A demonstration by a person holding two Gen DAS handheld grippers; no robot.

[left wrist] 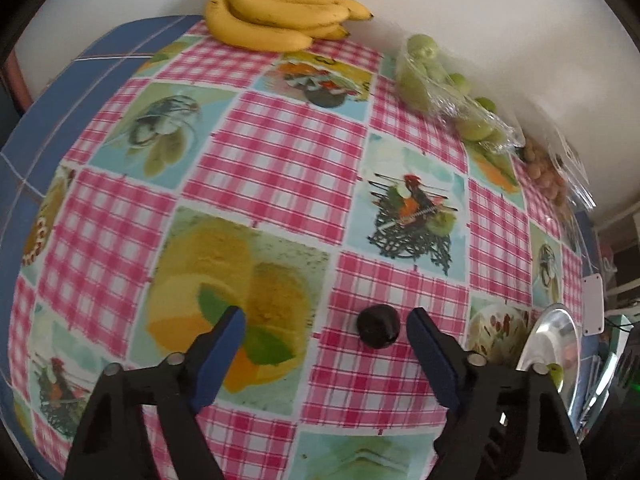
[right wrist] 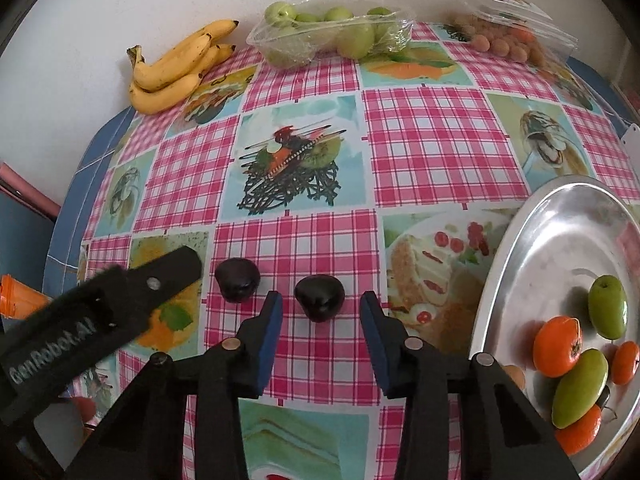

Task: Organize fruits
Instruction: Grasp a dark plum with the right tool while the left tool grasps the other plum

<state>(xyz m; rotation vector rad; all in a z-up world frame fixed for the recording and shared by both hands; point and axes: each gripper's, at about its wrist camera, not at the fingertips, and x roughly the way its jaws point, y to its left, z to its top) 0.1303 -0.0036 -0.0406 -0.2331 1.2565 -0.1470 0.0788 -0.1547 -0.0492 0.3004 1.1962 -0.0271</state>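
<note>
Two dark, glossy round fruits lie on the pink-checked tablecloth (right wrist: 432, 140), left of the shiny round metal tray (right wrist: 532, 240). The right gripper (right wrist: 320, 312) brackets the fruit nearer the tray (right wrist: 319, 297), jaws narrowed but clear of its skin. The left gripper (left wrist: 326, 330) stands wide around the farther fruit (left wrist: 378, 331), untouched. The tray's right side is cut off; it holds orange and green fruits, one perhaps partly hidden beneath them.
</note>
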